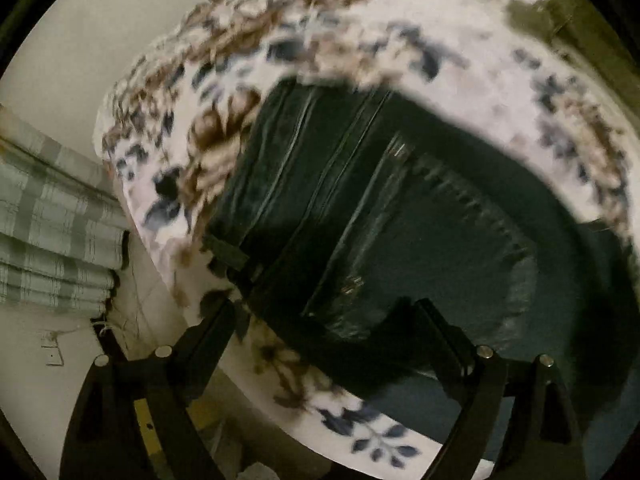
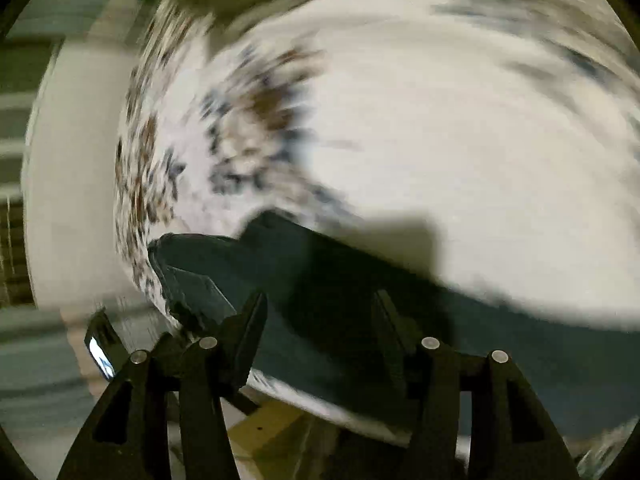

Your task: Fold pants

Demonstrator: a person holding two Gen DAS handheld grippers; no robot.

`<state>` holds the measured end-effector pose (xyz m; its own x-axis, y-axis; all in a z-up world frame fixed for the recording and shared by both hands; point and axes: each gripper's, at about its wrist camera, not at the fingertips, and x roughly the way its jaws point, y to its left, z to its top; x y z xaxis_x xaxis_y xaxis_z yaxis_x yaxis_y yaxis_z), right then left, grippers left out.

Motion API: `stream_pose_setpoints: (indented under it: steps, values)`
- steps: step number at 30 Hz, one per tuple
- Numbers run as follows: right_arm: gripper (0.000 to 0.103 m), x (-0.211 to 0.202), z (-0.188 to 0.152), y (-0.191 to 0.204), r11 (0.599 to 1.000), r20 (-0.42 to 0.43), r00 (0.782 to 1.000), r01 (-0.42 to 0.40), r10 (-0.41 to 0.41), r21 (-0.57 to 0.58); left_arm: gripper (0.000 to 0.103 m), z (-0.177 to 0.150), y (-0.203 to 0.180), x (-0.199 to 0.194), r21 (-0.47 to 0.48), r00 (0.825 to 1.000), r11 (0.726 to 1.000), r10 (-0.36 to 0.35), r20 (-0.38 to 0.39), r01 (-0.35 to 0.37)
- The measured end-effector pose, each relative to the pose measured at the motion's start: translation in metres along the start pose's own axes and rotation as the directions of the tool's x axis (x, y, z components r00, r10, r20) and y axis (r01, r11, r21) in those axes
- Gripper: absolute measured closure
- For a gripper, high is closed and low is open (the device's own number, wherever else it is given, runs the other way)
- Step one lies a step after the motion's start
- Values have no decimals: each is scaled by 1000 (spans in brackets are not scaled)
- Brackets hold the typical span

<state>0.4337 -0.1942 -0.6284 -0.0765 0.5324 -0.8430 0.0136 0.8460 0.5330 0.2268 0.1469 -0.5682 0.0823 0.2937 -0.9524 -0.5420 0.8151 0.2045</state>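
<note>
Dark denim pants (image 1: 360, 208) lie on a white bed sheet with a brown and blue flower print (image 1: 460, 40). In the left wrist view the waistband end with seams and a back pocket faces me. My left gripper (image 1: 326, 316) is open just above the near edge of the pants, holding nothing. In the right wrist view, which is blurred, a dark pant leg (image 2: 320, 280) runs across the sheet (image 2: 460, 140). My right gripper (image 2: 320, 300) is open over this leg, empty.
A green plaid curtain (image 1: 52, 240) hangs at the left beyond the bed edge. A white wall with a socket (image 1: 52, 352) is below it. A small lit device (image 2: 100, 352) sits beside the bed at the lower left.
</note>
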Motion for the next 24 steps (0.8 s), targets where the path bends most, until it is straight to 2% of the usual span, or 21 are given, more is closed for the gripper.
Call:
stream_pose_setpoints:
  steps: [2, 4, 5, 6, 11, 14, 16, 17, 18, 20, 21, 22, 24]
  values:
    - [46, 33, 28, 26, 997, -53, 998, 38, -41, -69, 13, -4, 9, 14, -18, 999, 1000, -6, -38, 5]
    - [46, 68, 48, 45, 986, -128, 984, 104, -121, -131, 7, -8, 18, 23, -49, 998, 998, -41, -52, 39]
    - [58, 77, 52, 48, 981, -157, 976, 130, -152, -145, 5, -8, 21, 24, -56, 997, 997, -51, -54, 48]
    - [95, 78, 54, 49, 974, -149, 974, 144, -171, -172, 4, -8, 23, 26, -59, 996, 996, -66, -56, 63]
    - [96, 52, 66, 44, 979, -75, 984, 148, -159, -138, 0, -6, 27, 35, -42, 992, 995, -98, -78, 95]
    - [95, 56, 74, 39, 981, -87, 982, 154, -165, -120, 0, -3, 28, 35, -20, 991, 995, -95, -94, 93]
    - [89, 61, 80, 31, 994, -109, 989, 94, -99, -52, 0, -1, 24, 28, 14, 992, 997, -74, -98, 76]
    - [69, 61, 77, 30, 999, -99, 994, 51, -52, -17, 0, -1, 21, 20, 34, 993, 996, -76, -91, 80]
    - [41, 48, 75, 19, 1000, -78, 997, -3, 5, 24, 0, -1, 17, 11, 53, 994, 995, -78, -81, 83]
    - [22, 9, 63, -12, 986, 12, 992, -124, 123, 112, 0, -3, 6, -10, 93, 994, 991, -96, -57, 101]
    - [16, -12, 53, -30, 976, 57, 985, -168, 161, 138, 0, -4, -1, -21, 115, 993, 987, -110, -44, 114]
    - [13, -36, 39, -50, 971, 106, 981, -180, 164, 160, 0, -5, -9, -32, 138, 992, 983, -120, -34, 123]
    - [7, -85, 2, -96, 963, 208, 969, -175, 131, 206, 0, -12, -33, -56, 182, 987, 971, -157, -15, 158]
